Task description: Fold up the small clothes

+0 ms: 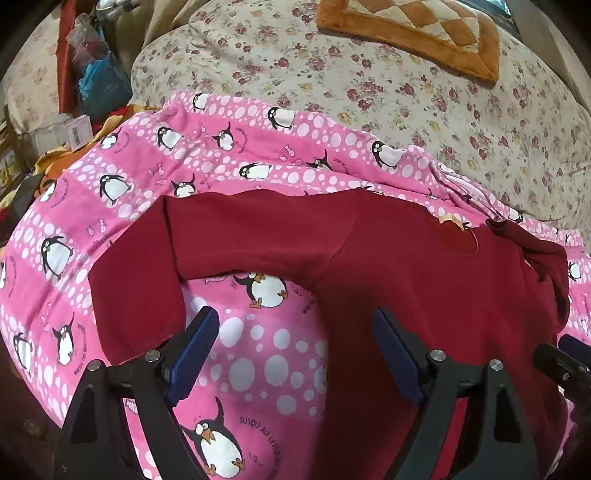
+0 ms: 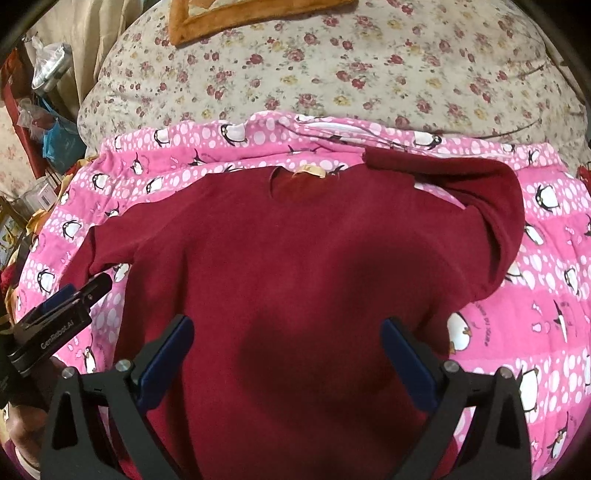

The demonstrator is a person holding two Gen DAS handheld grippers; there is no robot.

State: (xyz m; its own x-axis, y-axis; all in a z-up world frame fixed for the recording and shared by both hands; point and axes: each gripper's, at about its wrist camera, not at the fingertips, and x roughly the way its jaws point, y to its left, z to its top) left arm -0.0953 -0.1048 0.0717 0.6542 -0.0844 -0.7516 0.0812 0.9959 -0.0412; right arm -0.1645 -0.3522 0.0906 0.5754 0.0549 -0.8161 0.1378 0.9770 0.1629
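A bed with a floral cover fills the far part of both views; an orange-bordered patchwork cushion lies toward its far edge. Spread over the bed's near side is a pink penguin-print blanket, apparently serving as a soft, flat base for folding.

On the blanket lies a small dark red long-sleeved top, neck toward the far edge and hem toward the near edge. It lies flat, probably so its sleeves can be folded in. Its left sleeve bends down toward the near edge; its right sleeve curls back on itself.

The left tool hovers over the armpit area, fingers spread wide, gripping nothing. The right tool hangs over the chest, likewise spread and empty.
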